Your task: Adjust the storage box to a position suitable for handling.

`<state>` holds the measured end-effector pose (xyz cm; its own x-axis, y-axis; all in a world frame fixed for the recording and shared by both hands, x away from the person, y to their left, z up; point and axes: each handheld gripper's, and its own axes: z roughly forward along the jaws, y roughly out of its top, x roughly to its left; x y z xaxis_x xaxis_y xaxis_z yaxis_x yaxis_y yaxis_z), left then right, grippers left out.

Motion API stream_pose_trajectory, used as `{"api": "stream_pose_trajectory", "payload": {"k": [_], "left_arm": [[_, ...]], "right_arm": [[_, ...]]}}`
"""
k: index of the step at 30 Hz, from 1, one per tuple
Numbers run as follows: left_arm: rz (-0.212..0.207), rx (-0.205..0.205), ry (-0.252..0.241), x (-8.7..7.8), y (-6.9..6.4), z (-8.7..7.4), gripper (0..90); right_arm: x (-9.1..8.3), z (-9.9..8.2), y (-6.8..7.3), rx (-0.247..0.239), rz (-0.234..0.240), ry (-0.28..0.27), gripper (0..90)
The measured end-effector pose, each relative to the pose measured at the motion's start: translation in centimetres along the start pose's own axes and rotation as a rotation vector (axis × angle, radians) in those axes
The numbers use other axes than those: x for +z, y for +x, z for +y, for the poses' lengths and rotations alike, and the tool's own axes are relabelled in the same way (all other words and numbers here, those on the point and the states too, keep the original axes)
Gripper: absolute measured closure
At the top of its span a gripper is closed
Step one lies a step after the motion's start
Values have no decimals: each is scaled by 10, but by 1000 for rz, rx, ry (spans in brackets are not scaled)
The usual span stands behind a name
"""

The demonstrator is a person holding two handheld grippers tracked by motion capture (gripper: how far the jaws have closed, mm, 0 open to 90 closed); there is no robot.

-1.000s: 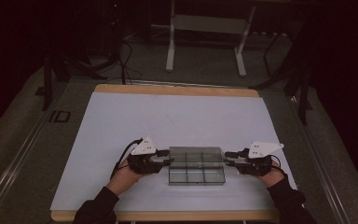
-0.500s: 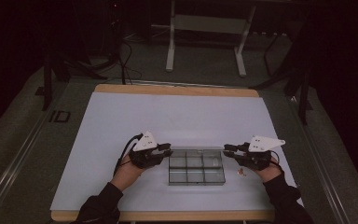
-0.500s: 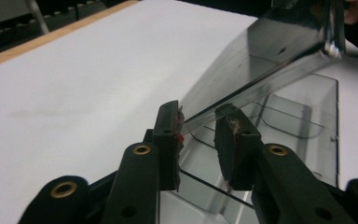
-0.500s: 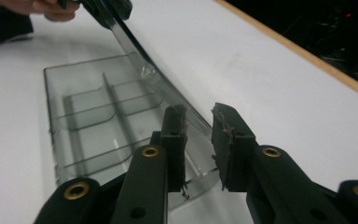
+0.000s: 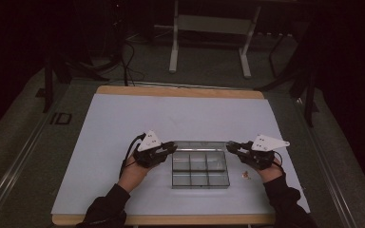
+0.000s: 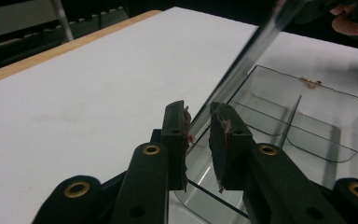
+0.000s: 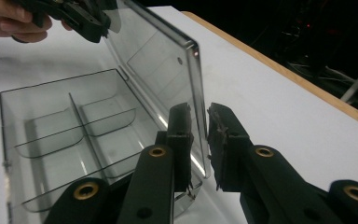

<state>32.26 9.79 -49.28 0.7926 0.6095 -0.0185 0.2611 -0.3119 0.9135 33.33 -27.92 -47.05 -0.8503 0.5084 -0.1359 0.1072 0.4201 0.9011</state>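
Clear box (image 5: pixel 200 169) with a clear lid (image 7: pixel 168 60); white table (image 5: pixel 123 123), tan wood edge; black grippers, brass rivets.

Past the left gripper (image 6: pixel 197 135), the clear lid (image 6: pixel 242 70) blurs and leaves the top edge, the other hand (image 6: pixel 354 21) cropped beside it.

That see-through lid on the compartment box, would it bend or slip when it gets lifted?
The clear lid probably stays stiff: its raised edge runs straight above the compartment box. Its glossy surface looks slippery, so a thin-edge hold by the left gripper and right gripper may slide. Likely light, being thin.
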Motion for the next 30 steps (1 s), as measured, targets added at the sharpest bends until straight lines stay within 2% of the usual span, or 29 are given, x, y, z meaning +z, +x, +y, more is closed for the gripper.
{"api": "stream_pose_trajectory", "payload": {"k": [4, 10, 18, 22, 30], "left_arm": [[15, -10, 1, 2, 2, 2, 792], [31, -24, 7, 8, 4, 4, 792], [30, -66, 4, 14, 11, 5, 800], [35, -89, -4, 16, 12, 4, 804], [37, -105, -11, 19, 16, 4, 803]], "right_arm": [[5, 2, -2, 2, -29, 4, 800], [11, 3, -5, 23, -49, -1, 799], [19, 7, -13, 70, -63, 11, 788], [21, 8, -15, 78, -73, 19, 783], [26, 6, -18, 106, -72, 35, 754]]}}
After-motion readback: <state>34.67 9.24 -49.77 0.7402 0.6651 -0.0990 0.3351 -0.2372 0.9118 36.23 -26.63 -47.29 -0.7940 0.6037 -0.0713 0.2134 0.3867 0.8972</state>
